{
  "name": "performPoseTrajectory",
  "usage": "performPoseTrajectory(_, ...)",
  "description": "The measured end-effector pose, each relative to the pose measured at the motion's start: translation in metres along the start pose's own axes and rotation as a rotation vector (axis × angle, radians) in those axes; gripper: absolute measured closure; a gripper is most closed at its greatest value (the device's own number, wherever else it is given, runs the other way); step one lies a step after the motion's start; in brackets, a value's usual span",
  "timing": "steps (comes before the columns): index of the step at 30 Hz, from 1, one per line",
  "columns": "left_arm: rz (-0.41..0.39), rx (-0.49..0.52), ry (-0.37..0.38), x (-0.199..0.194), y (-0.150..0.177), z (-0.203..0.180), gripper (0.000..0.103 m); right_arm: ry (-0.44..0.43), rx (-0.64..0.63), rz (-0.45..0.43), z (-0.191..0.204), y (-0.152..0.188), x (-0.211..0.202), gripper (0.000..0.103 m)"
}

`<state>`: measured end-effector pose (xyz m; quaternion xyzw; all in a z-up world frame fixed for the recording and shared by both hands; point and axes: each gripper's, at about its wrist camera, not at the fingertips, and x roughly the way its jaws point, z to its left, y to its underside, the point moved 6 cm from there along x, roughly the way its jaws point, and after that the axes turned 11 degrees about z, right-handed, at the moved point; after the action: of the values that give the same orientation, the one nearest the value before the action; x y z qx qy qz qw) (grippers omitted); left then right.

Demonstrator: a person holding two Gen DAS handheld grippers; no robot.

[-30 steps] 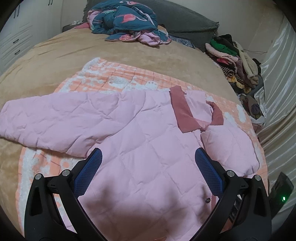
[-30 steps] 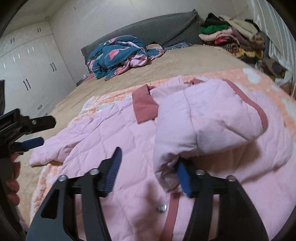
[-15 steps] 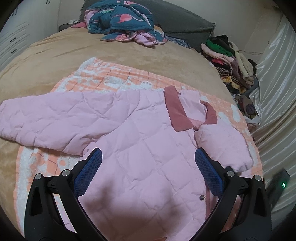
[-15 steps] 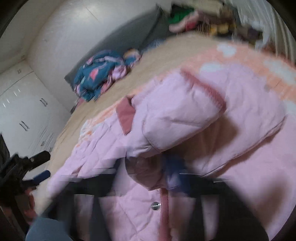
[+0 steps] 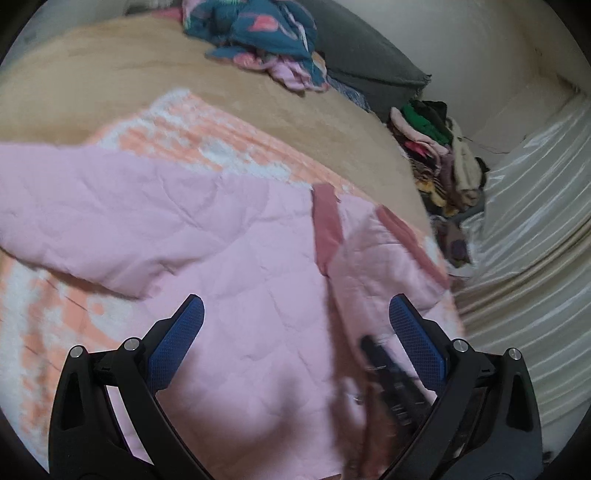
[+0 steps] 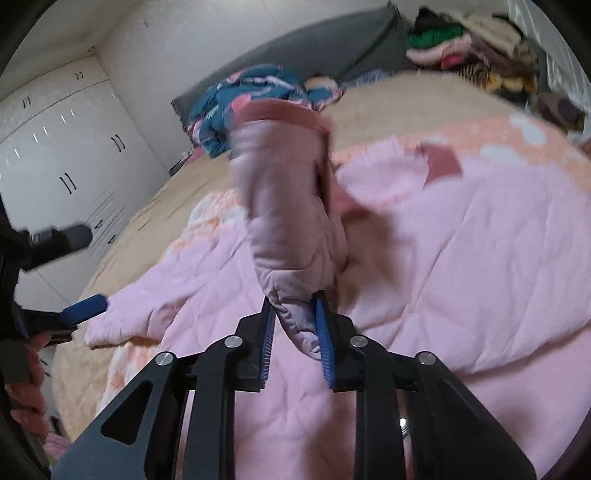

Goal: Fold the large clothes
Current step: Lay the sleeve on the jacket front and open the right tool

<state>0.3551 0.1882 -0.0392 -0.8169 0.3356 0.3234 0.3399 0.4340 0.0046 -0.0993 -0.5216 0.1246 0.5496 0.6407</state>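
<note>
Jaws of right gripper (image 6: 295,314) newly clamped on lifted jacket sleeve (image 6: 291,206)

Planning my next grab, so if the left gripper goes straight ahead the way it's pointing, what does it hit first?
Most likely the quilted pink jacket spread on the bed: the open left gripper points at its body panel, with nothing visible between. Depth is uncertain.

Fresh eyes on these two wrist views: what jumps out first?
The pink quilted jacket spread over the orange patterned blanket fills both views. In the right wrist view, the right claw is shut on the jacket sleeve, which stands lifted above the body. The left claw hangs open over the jacket; a teal floral heap lies at the bed's far end.
</note>
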Motion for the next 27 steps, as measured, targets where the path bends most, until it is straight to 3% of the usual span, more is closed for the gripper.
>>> performPoseTrajectory(1, 0.013, -0.007, 0.019, 0.005, 0.001, -0.001, 0.009, -0.010, -0.006, 0.017, 0.002, 0.005, 0.003, 0.058)
performPoseTrajectory(3, 0.022, -0.009, 0.043, 0.009, 0.003, -0.004, 0.009, -0.054, -0.018, 0.054, 0.008, 0.014, 0.009, 0.041)
performPoseTrajectory(7, -0.003, 0.006, 0.077, 0.011, 0.006, -0.013, 0.009, -0.116, -0.021, 0.052, 0.013, 0.021, -0.001, 0.033)
performPoseTrajectory(9, 0.018, 0.019, 0.066, 0.018, 0.010, -0.016, 0.009, -0.116, -0.014, 0.027, 0.005, 0.020, -0.017, 0.033)
performPoseTrajectory(14, 0.072, 0.002, 0.003, 0.043, 0.019, -0.007, 0.009, 0.016, 0.012, -0.032, -0.033, 0.020, -0.055, 0.033)
performPoseTrajectory(20, 0.072, 0.035, -0.097, 0.059, 0.026, -0.005, 0.009, 0.202, 0.109, -0.098, -0.120, 0.003, -0.093, 0.033)
performPoseTrajectory(23, 0.057, 0.138, -0.158, 0.061, 0.034, -0.027, 0.009, 0.315, 0.119, -0.060, -0.154, -0.009, -0.089, 0.033)
performPoseTrajectory(27, 0.074, 0.252, -0.213, 0.078, 0.053, -0.051, 0.009, 0.341, 0.161, 0.056, -0.190, -0.006, -0.065, 0.032)
